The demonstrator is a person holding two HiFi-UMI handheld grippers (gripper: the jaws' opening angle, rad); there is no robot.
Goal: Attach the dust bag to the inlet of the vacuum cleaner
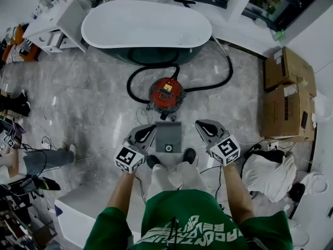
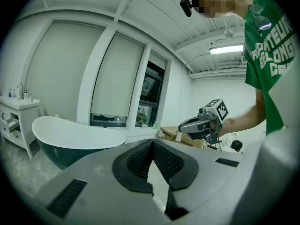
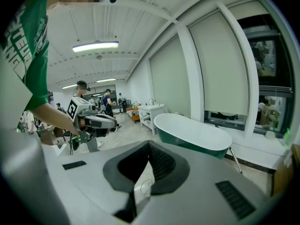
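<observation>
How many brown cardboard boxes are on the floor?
2. Both are at the right side of the head view: the farther box near the window wall, and the nearer box right beside it, closer to the person. More could be hidden behind them.

Red vacuum cleaner, grey dust bag

Vacuum cleaner is tiny in the head view, so I can't pick out its inlet at all. The far end of the hose gets lost beside the bathtub. The marking on the dust bag is too small to read. A person at the left edge is cut off — only legs showing. In the gripper views, the left gripper and right gripper block the floor below with their own grey bodies — part of the bathtub's base too.
</observation>
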